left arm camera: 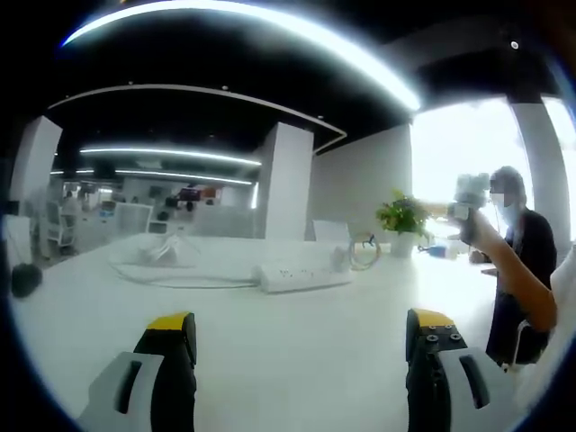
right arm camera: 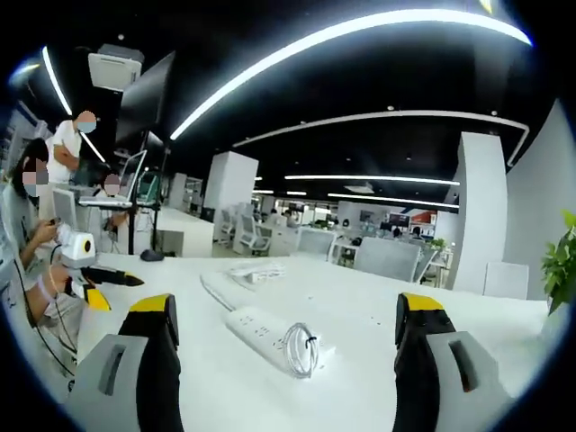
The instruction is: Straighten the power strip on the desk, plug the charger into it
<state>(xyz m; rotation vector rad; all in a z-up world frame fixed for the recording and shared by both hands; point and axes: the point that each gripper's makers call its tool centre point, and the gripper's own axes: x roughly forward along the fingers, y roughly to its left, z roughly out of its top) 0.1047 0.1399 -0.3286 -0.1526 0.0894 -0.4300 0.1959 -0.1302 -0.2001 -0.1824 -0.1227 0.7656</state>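
Long white plastic power strip lying flat on the white desk, coiled cable resting on it, left gripper and right gripper both hovering wide open, gripping nothing

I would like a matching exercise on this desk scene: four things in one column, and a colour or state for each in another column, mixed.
Things:
1. power strip
2. coiled cable
3. potted plant
4. right gripper

Colour or state:
A. green leaves
B. open, holding nothing
C. white, lying flat on the desk
D. bundled, resting on the strip's end

Pairs: 1-C, 2-D, 3-A, 4-B
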